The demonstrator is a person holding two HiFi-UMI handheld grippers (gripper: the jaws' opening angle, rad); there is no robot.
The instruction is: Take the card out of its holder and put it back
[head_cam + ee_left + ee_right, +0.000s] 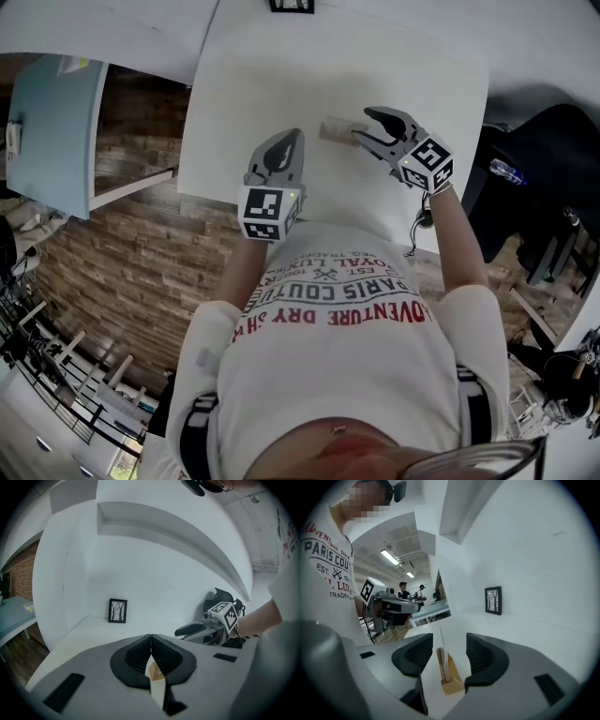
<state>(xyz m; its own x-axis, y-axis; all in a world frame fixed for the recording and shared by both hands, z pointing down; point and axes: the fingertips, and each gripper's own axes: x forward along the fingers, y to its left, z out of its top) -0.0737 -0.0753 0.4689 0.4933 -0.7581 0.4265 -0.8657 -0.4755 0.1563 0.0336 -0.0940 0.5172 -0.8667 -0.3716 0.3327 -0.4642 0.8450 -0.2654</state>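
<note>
Right gripper point(449, 640) has its fingers released either side of the card point(441, 660) in its holder point(453, 684). Left gripper point(292, 137), at 8 o'clock from it, is clenched.

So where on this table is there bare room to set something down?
The table is bare from the card holder back to the framed picture, and left of the left gripper. Crowded only where the right gripper straddles the card holder.

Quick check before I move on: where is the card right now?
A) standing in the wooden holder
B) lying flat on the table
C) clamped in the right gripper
A: the card stands upright in the wooden holder, and the right gripper has its jaws apart, clear of it.
</note>
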